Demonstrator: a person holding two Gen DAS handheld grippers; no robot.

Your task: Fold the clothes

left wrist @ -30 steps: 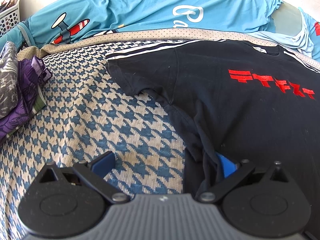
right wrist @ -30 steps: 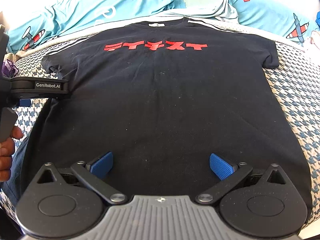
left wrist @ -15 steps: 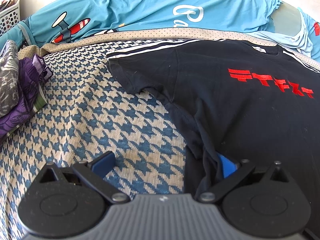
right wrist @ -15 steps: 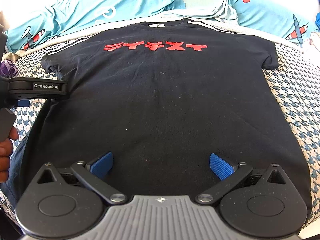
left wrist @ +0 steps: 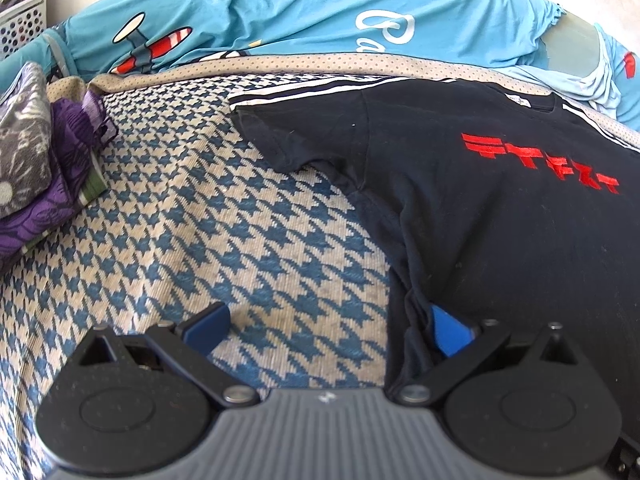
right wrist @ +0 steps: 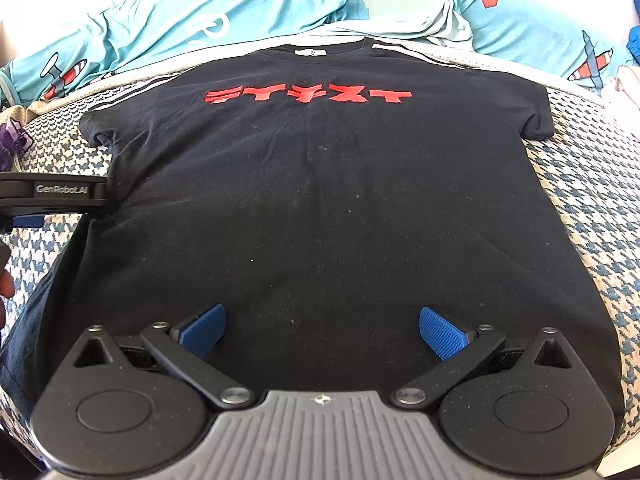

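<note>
A black T-shirt [right wrist: 320, 208] with red lettering lies flat, front up, on the houndstooth bed cover [left wrist: 224, 240]. My right gripper [right wrist: 322, 330] hovers open over the shirt's lower middle, with nothing between its blue pads. My left gripper [left wrist: 328, 328] is open at the shirt's left side edge. Its left pad [left wrist: 208, 326] is over the cover. A fold of the black T-shirt [left wrist: 500, 220] bunches against its right pad [left wrist: 450, 336]. In the right wrist view the left gripper [right wrist: 52, 194] shows at the left edge, below the sleeve.
A light blue sheet [left wrist: 304, 8] printed with planes is heaped along the back. Purple and grey folded clothes [left wrist: 44, 168] sit at the left, with a white basket [left wrist: 20, 20] behind them. A striped black garment [left wrist: 304, 92] peeks from under the shirt's shoulder. A hand [right wrist: 5, 284] shows at the left edge.
In the right wrist view the left gripper has slid slightly left and down along the shirt's side, and the hand has mostly left the frame. Both grippers stay open.
</note>
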